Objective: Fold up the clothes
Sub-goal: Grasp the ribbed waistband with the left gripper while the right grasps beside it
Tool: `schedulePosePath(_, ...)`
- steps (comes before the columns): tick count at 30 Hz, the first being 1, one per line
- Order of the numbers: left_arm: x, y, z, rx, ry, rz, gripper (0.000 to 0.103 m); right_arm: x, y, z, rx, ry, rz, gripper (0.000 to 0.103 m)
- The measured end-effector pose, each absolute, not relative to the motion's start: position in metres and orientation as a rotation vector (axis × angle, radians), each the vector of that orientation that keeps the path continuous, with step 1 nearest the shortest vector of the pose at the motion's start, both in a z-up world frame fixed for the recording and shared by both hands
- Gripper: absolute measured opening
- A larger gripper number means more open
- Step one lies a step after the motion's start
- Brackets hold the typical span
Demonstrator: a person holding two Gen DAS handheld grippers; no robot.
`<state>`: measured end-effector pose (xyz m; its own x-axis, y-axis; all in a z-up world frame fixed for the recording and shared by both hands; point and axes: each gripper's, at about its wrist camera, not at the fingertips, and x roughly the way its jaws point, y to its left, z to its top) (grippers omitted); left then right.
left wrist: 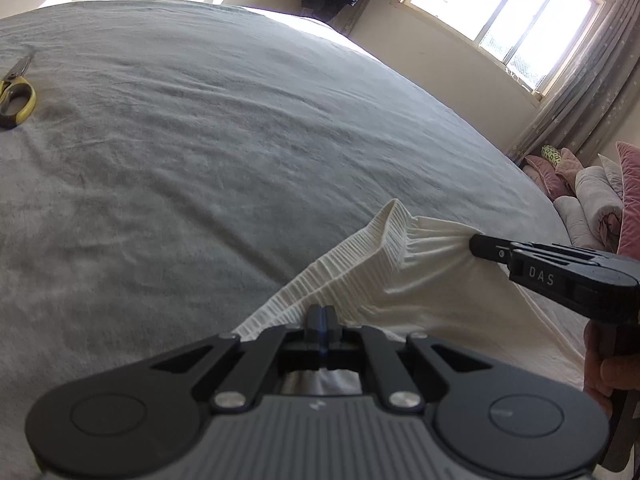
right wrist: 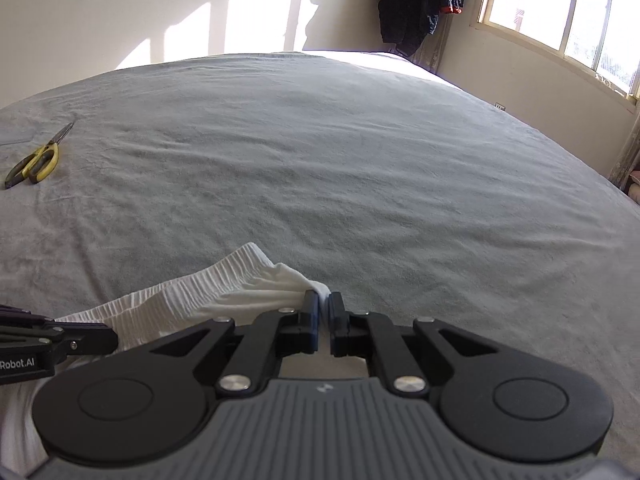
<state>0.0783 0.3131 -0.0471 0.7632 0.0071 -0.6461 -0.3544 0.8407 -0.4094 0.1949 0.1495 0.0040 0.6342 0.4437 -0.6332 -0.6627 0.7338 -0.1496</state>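
The white garment lies at the near edge of the grey bedspread. I see its ribbed elastic band stretched as a long strip between my 2 grippers, so its long axis runs side to side across the near bed edge. The rest of the cloth drops toward me, below both cameras.

My left gripper is clenched on the ribbed band, its jaws pressed together with white fabric bunched around them. My right gripper is clamped on a gathered corner of the same garment; a small tuft of cloth sticks up between its jaws.

The left wrist view alone shows the right gripper from the side, cloth fanning out from its tip, with part of a hand on its handle. It also shows pink and white bedding piled beside the bed, under a curtain. The right wrist view alone shows the far wall with sun patches.

Yellow-handled scissors lie on the bedspread, well apart from the garment at far left. Dark clothing hangs in the corner beside the window. I cannot tell the garment's type; its lower part is cut off.
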Motion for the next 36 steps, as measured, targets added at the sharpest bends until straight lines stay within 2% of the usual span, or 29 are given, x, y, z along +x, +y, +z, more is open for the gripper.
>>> schedulePosePath(8,0.082,0.305,-0.046,-0.492,0.671,0.226,0.003,0.152,0.140,0.042,-0.446,0.545,0.682,0.006)
schedulePosePath(21,0.081,0.301,-0.045,-0.454,0.668,0.235,0.003,0.101,0.157,0.055,-0.521,0.652,0.651,0.006)
schedulePosePath(29,0.081,0.299,-0.045,-0.438,0.666,0.239,0.003,0.075,0.155,0.037,-0.521,0.716,0.675,0.006)
schedulePosePath(36,0.078,0.298,-0.043,-0.421,0.668,0.232,0.003,0.065,0.159,-0.008,-0.514,0.816,0.685,0.007)
